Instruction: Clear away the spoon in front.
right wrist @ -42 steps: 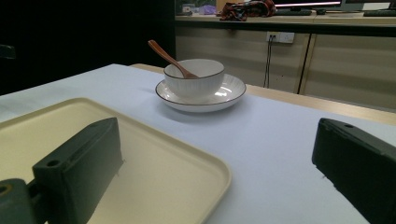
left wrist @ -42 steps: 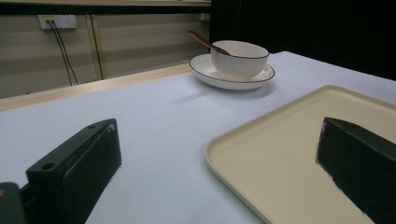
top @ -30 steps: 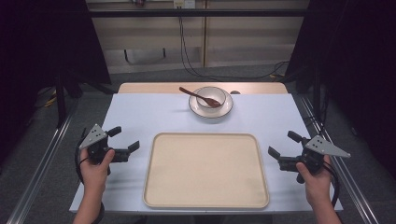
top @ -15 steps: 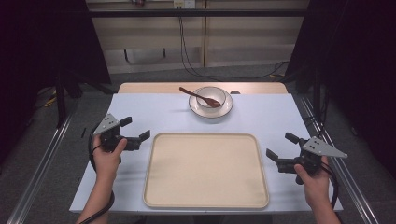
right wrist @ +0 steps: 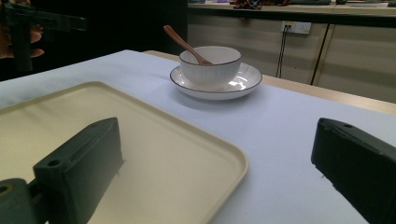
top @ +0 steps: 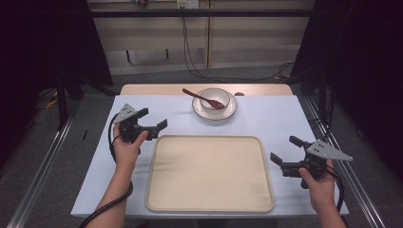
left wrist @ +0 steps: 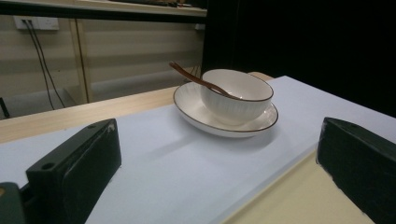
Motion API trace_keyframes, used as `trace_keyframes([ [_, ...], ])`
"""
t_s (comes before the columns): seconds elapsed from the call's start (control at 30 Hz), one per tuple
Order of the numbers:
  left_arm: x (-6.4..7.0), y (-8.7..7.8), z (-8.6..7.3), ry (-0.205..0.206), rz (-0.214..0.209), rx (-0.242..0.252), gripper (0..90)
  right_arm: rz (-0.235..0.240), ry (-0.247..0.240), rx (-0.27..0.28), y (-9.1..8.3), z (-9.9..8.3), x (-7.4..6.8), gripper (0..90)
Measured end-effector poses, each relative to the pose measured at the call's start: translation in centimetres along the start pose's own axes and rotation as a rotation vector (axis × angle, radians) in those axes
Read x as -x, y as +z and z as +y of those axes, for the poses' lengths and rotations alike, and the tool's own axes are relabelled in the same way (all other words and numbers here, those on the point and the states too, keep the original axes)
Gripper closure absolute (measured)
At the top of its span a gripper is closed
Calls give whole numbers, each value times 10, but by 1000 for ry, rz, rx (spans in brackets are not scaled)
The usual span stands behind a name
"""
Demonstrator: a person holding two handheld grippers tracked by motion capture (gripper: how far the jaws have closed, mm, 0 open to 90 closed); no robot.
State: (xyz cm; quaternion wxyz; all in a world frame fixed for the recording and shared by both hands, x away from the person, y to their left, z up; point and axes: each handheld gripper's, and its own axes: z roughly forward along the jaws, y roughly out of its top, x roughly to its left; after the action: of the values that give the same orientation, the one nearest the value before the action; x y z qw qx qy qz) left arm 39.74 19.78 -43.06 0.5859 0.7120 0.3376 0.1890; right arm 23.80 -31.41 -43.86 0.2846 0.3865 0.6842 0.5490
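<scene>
Just one bowl (top: 215, 98), one spoon (top: 203, 97).

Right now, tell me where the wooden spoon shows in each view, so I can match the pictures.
High view: the wooden spoon lies at top centre, its head in the bowl, handle pointing left.
Left gripper view: spoon above centre, handle rising left from the bowl.
Right gripper view: spoon at top centre, handle rising left.
Shared landmark: the saucer under the bowl.

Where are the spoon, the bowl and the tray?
spoon (top: 202, 97), high view, middle of its handle
bowl (left wrist: 236, 100), left gripper view, its outer wall
tray (top: 209, 171), high view, its bare floor
</scene>
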Motion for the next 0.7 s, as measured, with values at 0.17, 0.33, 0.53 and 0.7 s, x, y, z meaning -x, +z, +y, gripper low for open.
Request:
trace_keyframes([
  [0.17, 6, 18, 3, 7, -11, 2, 0, -2, -6, -2, -1, 0, -1, 18],
  [0.33, 12, 36, 6, 28, -15, 5, 0, 0, -7, -1, -1, 0, -1, 20],
  [0.53, 16, 53, 10, 32, -9, 0, 0, 1, -6, -1, -1, 0, -1, 20],
  [0.7, 16, 66, 11, 40, -18, 6, 0, -1, -8, -2, -1, 0, 0, 21],
])
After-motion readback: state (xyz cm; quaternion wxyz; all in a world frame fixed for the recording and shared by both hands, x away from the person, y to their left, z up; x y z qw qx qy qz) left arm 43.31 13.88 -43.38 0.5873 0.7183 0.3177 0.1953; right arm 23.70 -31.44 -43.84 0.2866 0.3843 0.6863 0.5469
